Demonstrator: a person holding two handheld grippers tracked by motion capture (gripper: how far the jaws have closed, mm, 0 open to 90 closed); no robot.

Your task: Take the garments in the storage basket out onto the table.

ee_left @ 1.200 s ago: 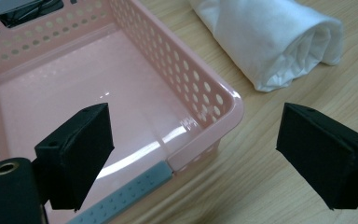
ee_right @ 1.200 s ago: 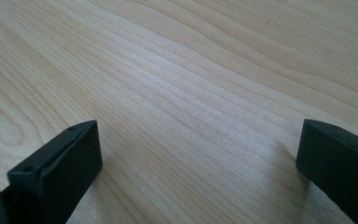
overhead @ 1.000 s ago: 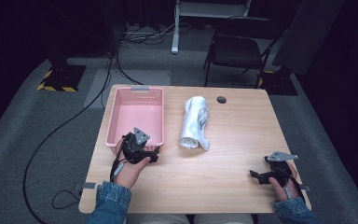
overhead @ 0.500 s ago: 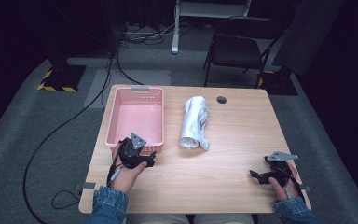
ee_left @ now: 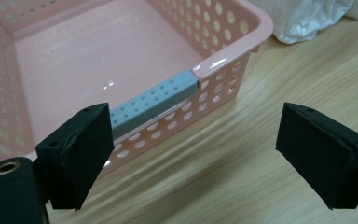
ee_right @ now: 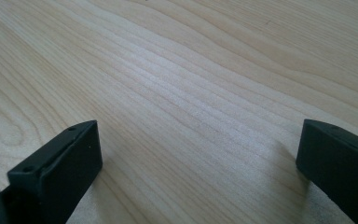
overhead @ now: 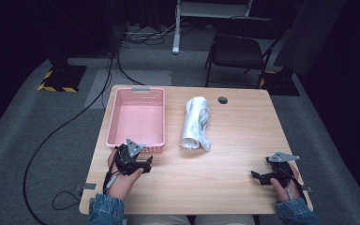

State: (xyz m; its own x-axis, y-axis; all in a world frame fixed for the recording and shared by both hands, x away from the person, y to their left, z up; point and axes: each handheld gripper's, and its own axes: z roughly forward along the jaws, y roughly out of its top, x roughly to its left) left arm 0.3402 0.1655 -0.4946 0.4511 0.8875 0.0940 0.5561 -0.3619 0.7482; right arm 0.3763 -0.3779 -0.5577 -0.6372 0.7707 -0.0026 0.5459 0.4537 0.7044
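Pink perforated plastic basket (overhead: pixel 137 118) is seen standing on the left half of the wooden table (overhead: pixel 215 178), its long sides running away from the person. Grey handle grips are fitted to both short ends; the near grey grip (ee_left: pixel 156 98) is caught in the left gripper view, set into the rim just beyond the left jaw. The inside of the basket is bare pink plastic.

The left gripper (overhead: pixel 138 164) is held in the person's left hand (overhead: pixel 119 180) just in front of the basket's near right corner, close to the rim but not touching it. In the left gripper view (ee_left: pixel 193 154) its jaws are spread wide, with nothing but bare wood and the basket's outer wall between them; nothing is grasped.

A rolled white cloth (overhead: pixel 196 123) is laid to the right of the basket, apart from it, roughly parallel to its long side. One end of the cloth (ee_left: pixel 307 16) is glimpsed at the top right of the left gripper view.

The right gripper (overhead: pixel 262 177) is held by the right hand (overhead: pixel 283 187) near the table's front right corner, well apart from basket and cloth. In the right gripper view (ee_right: pixel 198 158) its jaws are likewise parted wide over bare wood grain, and nothing is held.

A small dark round hole (overhead: pixel 222 100) is set into the tabletop near the far edge, beyond the cloth.
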